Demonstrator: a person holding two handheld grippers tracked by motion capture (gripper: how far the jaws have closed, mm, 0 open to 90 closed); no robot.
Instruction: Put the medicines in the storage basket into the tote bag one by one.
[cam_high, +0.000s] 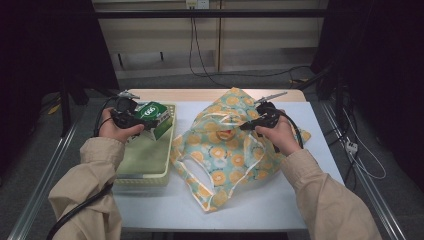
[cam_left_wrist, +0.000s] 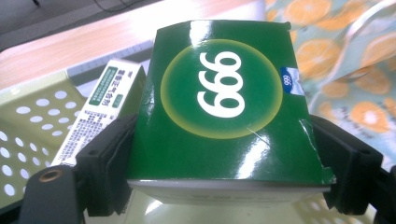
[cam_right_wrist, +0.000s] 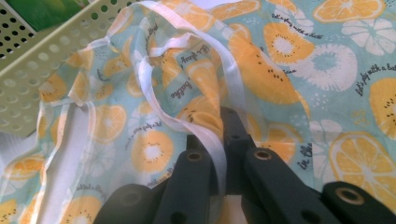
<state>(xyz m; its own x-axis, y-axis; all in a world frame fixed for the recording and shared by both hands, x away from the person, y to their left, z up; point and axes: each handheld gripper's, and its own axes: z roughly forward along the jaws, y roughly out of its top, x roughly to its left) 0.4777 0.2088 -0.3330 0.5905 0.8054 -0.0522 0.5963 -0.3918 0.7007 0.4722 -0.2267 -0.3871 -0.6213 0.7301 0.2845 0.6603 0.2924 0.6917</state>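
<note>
The left gripper (cam_high: 136, 120) holds a green box (cam_left_wrist: 224, 107) crosswise between its jaws: in the left gripper view the pads press on the box's two side edges, and the broad glossy face lies flat between them, facing up at the camera. The box sits above the basket (cam_high: 145, 160), at its far end, clear of the floor of it. The face is dark green with a yellow-green ring and white "999" printed in the middle; a small blue-and-white seal sits at one edge, and the right edge is slightly dented and torn near the pad. The box's lower side is white. Just beside it, to the left in the left gripper view, lies a narrow white box (cam_left_wrist: 100, 109) with green print, leaning on the basket's perforated wall.

The right gripper (cam_high: 250, 124) is clenched on the bag (cam_high: 225, 155), a thin one printed with orange slices on pale blue. In the right gripper view its jaws meet tight on a white strap (cam_right_wrist: 212, 140) at the bag's mouth, with the fabric bunched around the tips. The bag lies on the table (cam_high: 280, 200), touching the basket's right side.
</note>
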